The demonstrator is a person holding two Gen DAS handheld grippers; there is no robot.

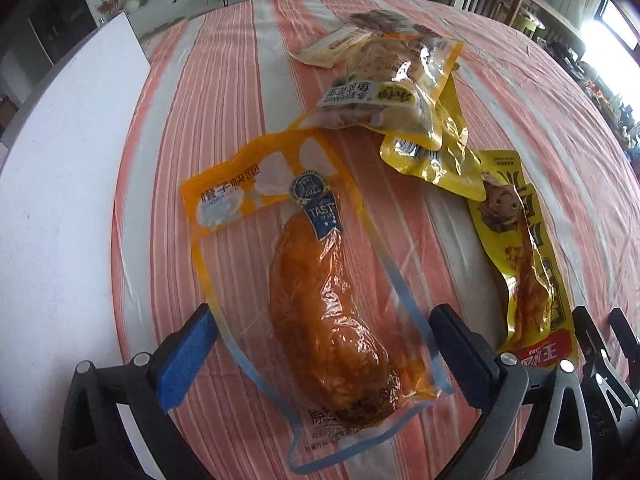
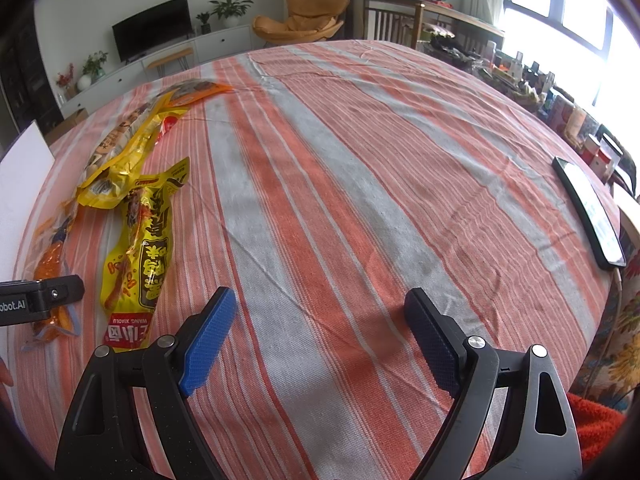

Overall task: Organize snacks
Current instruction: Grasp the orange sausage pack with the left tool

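A clear pack with an orange-brown sausage lies on the striped cloth, between the fingers of my left gripper, which is open and straddles its lower half without closing. A yellow chicken-foot pack lies to its right, also in the right wrist view. Behind them is a pile of yellow and clear snack bags, which shows in the right wrist view too. My right gripper is open and empty over bare cloth, right of the snacks.
A white board lies along the table's left side. A black phone lies near the right table edge, with cluttered shelves beyond. Chairs, a TV stand and plants stand past the far edge of the table.
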